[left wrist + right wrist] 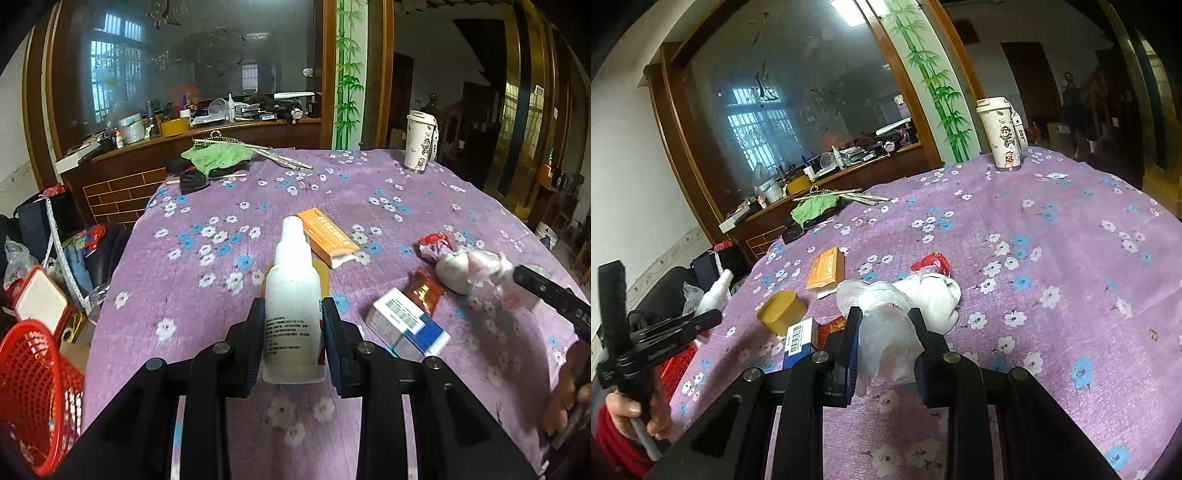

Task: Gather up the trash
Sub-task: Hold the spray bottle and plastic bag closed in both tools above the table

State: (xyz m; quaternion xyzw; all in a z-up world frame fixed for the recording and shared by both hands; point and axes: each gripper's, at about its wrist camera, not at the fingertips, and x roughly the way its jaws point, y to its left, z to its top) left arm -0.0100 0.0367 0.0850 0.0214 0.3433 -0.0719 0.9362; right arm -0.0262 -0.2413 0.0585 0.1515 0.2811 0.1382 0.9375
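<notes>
The biggest risk sits with the red basket [35,391], low at the surface's [424,184] left edge: the left gripper [293,341], its fingers clamped on the lower body of a white spray bottle [291,295] held clear of the cloth, could miss the rim and drop it to the floor. The smooth, round bottle might also slide out through the fingers if tipped. The right gripper [884,349] has its fingers pinched on a thin plastic bag [886,332]; the flimsy film may tear or slip, or catch the white wad [934,295] touching it.
</notes>
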